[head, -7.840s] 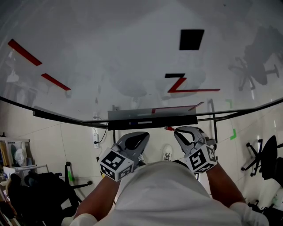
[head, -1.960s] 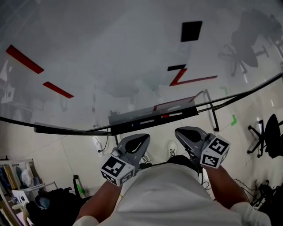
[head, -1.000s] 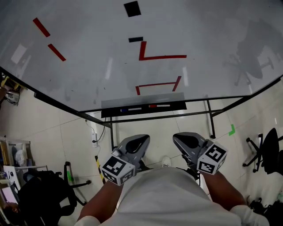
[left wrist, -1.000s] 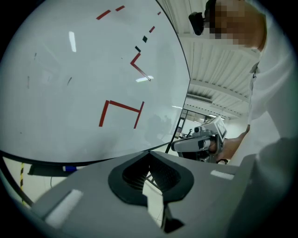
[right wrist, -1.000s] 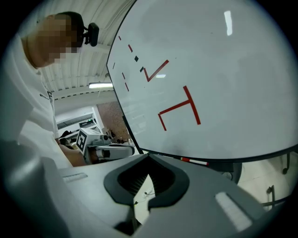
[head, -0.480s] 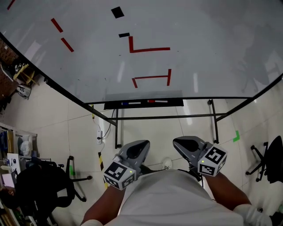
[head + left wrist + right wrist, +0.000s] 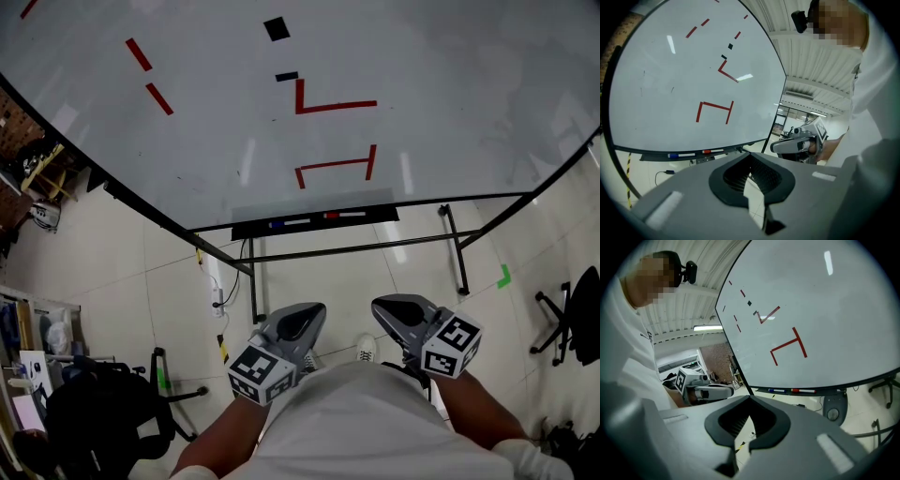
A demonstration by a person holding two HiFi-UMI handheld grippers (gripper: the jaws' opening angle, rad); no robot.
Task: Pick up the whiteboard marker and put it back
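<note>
Pale tiled floor noted. A black office chair stood at lower left, a second chair at the right edge. A green tape mark lay on the tiles.

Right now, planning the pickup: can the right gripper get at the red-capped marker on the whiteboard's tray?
Probably not from here: the right gripper, shut, sits close to the person, well short of the red-capped marker in the tray. Nothing blocks the way.
</note>
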